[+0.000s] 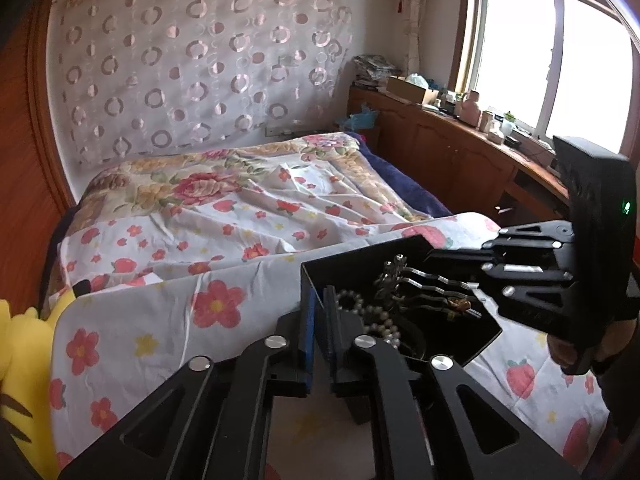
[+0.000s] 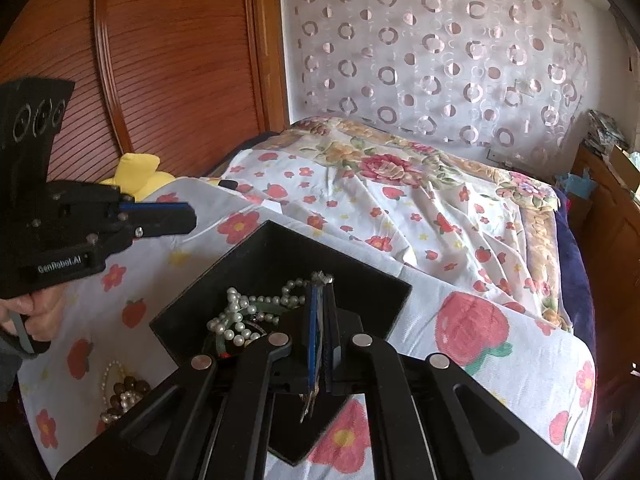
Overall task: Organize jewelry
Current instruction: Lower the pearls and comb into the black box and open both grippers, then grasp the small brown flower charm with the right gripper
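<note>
Your black tray (image 2: 256, 256) sits on the flowered bedspread, open-topped with low walls, one corner turned toward you. Inside it lies a tangled white pearl necklace (image 2: 236, 320), its beads looped over themselves near the tray's left side. A silvery sparkling piece (image 2: 322, 279), thin and metallic, stands up between the pads held over the tray's middle; from the left wrist view it (image 1: 394, 276) reads as a glittery cluster above the pearls (image 1: 376, 318). Outside the tray, more pearl and brown-bead jewelry (image 2: 122, 396) lies heaped on the bedspread.
</note>
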A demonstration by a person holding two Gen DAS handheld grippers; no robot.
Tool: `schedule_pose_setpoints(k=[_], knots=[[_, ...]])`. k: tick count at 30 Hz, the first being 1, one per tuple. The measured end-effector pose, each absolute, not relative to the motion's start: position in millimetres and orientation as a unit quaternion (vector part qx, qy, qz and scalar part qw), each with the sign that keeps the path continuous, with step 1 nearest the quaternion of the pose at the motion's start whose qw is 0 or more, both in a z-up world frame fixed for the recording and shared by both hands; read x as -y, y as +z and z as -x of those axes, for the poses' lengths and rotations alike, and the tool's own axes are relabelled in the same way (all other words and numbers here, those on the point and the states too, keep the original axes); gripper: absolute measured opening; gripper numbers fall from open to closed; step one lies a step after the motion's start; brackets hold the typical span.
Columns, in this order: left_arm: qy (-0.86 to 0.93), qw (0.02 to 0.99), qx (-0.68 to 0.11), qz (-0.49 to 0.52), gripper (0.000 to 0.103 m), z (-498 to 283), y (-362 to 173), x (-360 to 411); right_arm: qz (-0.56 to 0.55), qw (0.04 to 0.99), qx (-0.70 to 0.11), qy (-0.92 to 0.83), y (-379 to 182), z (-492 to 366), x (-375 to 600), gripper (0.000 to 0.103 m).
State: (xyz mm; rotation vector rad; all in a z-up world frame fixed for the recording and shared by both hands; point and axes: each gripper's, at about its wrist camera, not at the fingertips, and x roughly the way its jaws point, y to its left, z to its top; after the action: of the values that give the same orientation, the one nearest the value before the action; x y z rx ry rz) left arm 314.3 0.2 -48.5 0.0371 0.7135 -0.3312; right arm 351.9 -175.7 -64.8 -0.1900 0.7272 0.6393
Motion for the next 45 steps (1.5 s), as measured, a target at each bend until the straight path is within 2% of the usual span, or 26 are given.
schedule_pose_setpoints(k=[1,3,5,10,13,14,15,20,30,45], knots=[[-0.158,0.924,-0.347,-0.018,0.019,-313,-49,-2,0.089,0.882,-0.348,0.305,-63,-351,178,0.012],[-0.152,0.926,-0.344,-0.020,0.028,-307,-51,-4,0.085,0.884,-0.346,0.303,-60,-348,182,0.012],[-0.144,0.927,-0.345,-0.023,0.031,-300,-53,-6,0.076,0.887,-0.343,0.300,-57,-340,189,0.012],[-0.125,0.932,-0.339,-0.020,0.067,-273,-56,-10,0.061,0.891,-0.339,0.295,-54,-307,208,0.012],[-0.118,0.933,-0.339,-0.011,0.069,-248,-58,-13,0.059,0.890,-0.345,0.294,-57,-283,216,0.012],[-0.117,0.933,-0.341,-0.005,0.073,-238,-60,-13,0.058,0.888,-0.350,0.293,-60,-273,219,0.013],[-0.116,0.933,-0.340,-0.001,0.083,-231,-61,-14,0.057,0.886,-0.354,0.293,-64,-262,222,0.013],[-0.117,0.933,-0.339,0.012,0.084,-186,-68,-15,0.063,0.876,-0.377,0.293,-86,-225,224,0.024],[-0.121,0.930,-0.346,0.012,0.085,-126,-83,-5,0.087,0.859,-0.415,0.287,-121,-180,227,0.023],[-0.125,0.928,-0.350,0.005,0.085,-91,-90,6,0.129,0.853,-0.424,0.276,-128,-178,208,0.023]])
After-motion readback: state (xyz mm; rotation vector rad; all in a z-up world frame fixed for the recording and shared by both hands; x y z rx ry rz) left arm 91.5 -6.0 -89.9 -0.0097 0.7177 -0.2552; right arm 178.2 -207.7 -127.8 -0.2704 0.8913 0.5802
